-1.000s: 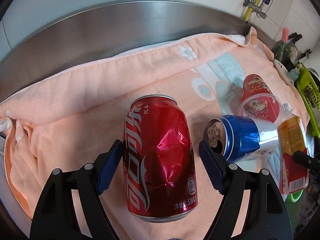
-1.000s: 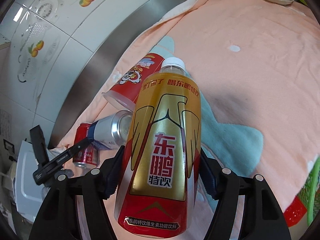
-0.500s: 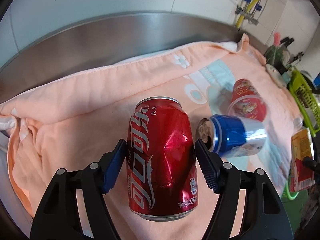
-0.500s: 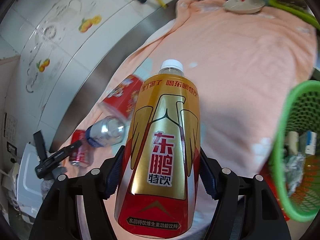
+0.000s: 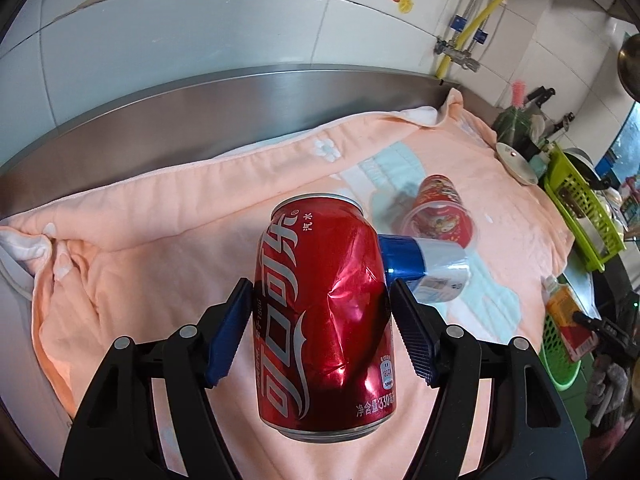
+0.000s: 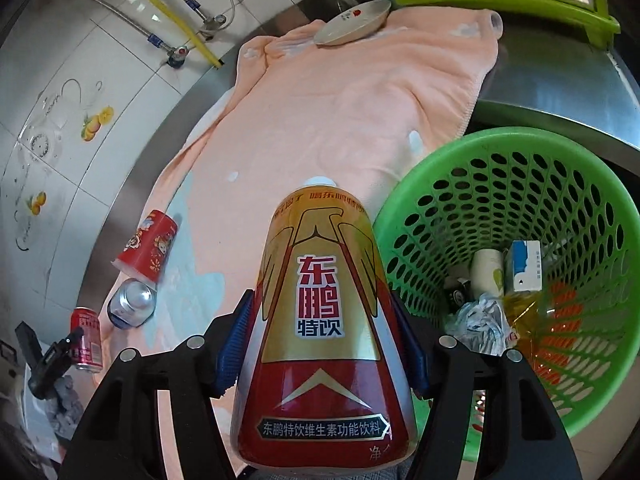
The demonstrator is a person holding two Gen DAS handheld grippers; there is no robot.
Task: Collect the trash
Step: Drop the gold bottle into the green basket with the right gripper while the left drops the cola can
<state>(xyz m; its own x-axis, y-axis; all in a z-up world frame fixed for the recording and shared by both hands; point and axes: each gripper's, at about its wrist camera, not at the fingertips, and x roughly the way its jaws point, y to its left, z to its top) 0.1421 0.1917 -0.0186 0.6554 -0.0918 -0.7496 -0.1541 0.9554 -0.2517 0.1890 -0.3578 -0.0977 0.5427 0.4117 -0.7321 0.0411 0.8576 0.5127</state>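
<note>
left gripper (image 5: 320, 330) clamped on a dented red cola can (image 5: 324, 320), held up off the peach towel (image 5: 160, 248) (blue can (image 5: 424, 268) and red paper cup (image 5: 440, 212) lying there). right gripper (image 6: 322, 340) squeezing the gold energy drink bottle (image 6: 320, 320), just beside the green basket (image 6: 600, 216)

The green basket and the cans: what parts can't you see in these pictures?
- Green plastic mesh basket: in the right wrist view its bottom is buried under trash, and the right tool covers its near rim.
- Blue and silver drink can: in the left wrist view its mouth is hidden behind the dented red cola can in the left tool.
- Gold and red drink bottle: its base is cut off by the bottom edge.
</note>
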